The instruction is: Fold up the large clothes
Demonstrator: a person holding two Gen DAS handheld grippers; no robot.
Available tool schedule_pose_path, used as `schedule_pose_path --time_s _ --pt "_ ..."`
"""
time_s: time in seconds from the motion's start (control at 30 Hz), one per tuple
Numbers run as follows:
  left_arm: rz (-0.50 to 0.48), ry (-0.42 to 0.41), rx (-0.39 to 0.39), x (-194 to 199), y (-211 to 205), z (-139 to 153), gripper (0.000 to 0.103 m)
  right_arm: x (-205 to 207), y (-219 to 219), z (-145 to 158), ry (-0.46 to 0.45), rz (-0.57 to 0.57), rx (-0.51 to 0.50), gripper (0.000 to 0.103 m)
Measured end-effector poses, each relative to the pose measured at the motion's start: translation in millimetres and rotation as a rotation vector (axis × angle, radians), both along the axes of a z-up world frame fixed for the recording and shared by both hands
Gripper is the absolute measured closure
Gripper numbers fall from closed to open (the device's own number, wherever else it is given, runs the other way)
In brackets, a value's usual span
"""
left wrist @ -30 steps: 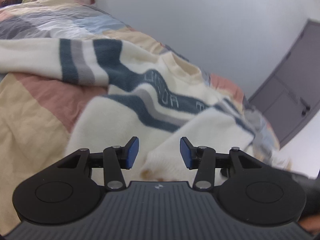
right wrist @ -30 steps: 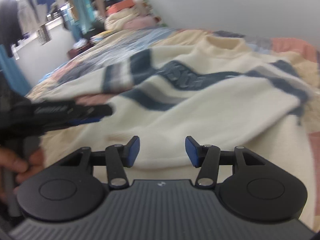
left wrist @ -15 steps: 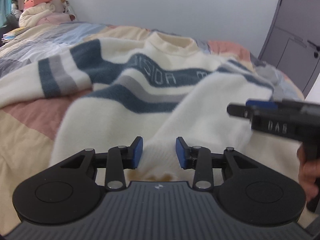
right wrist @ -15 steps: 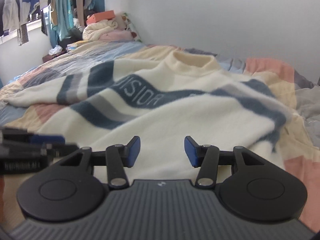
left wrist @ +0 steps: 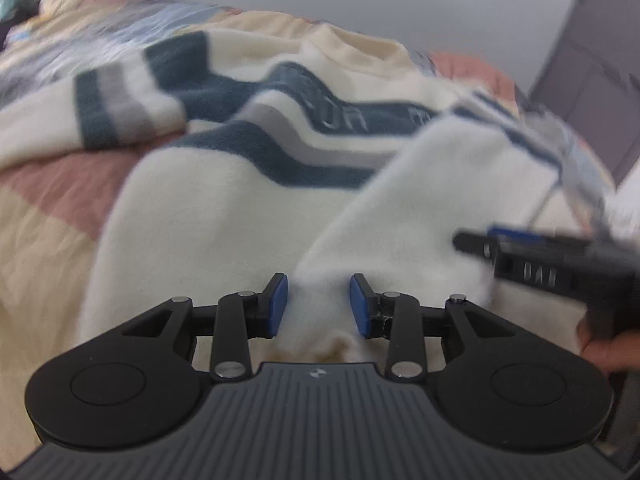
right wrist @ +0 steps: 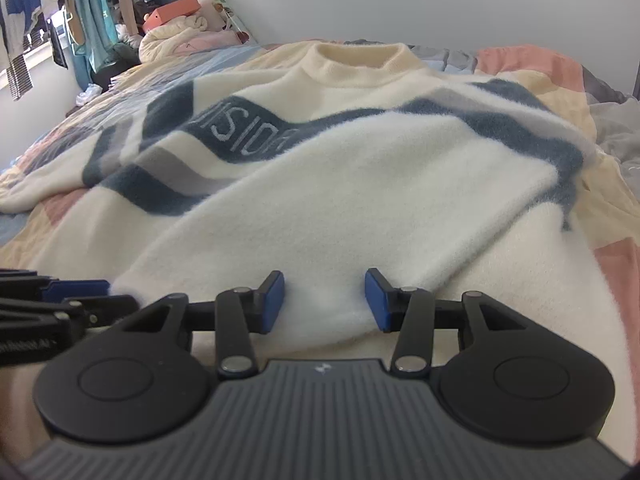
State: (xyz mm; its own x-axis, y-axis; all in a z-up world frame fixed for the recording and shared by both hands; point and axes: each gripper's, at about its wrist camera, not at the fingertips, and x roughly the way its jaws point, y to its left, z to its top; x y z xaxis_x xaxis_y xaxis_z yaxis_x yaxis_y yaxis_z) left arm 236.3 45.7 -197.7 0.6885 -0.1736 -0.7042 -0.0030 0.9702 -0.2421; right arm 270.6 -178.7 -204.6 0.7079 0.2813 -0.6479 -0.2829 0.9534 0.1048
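A large cream sweater [right wrist: 320, 184] with dark blue and grey stripes lies spread across a patchwork bedspread [right wrist: 536, 68], its collar toward the top centre of the right wrist view and its hem at the bottom, nearest the cameras. One sleeve [left wrist: 432, 208] is folded in across the body, running from the upper right down to the lower centre of the left wrist view; the other sleeve [left wrist: 60, 120] stretches out toward the left edge there. The left gripper [left wrist: 319, 306] sits low in the centre of its frame with its blue pads on either side of the folded sleeve's cuff end; its jaws have just been closing, the fabric lies between them, but a gap shows beside each pad, so they stand open and do not yet pinch it. The right gripper [right wrist: 324, 300] points at the hem in the lower centre of its own frame; its jaws have likewise been narrowing, with cream fabric between the pads and daylight on both sides, open. Each tool shows in the other's view, blurred, at the right [left wrist: 560, 264] and left [right wrist: 60, 300] edges. Hanging clothes [right wrist: 80, 20] fill the upper left corner, and a grey door [left wrist: 592, 72] stands at the right.
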Motion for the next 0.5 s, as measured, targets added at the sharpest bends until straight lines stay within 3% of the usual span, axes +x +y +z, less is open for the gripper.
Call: schedule_pose_path --time_s 0.13,0.23,0.4,0.5 --pt "0.124 -0.046 -0.130 -10 36 16 0.061 -1 1 0 -0.005 -0.006 -0.005 0.056" --pt "0.257 -0.069 -0.192 -15 72 24 0.051 -1 3 1 -0.005 -0.008 -0.011 0.056" --pt "0.463 -0.046 -0.141 -3 128 35 0.042 -1 0 1 -0.004 -0.014 0.006 0.056" --pt "0.567 -0.038 -0.198 7 170 38 0.042 -1 -4 1 0.000 -0.020 0.028 0.056"
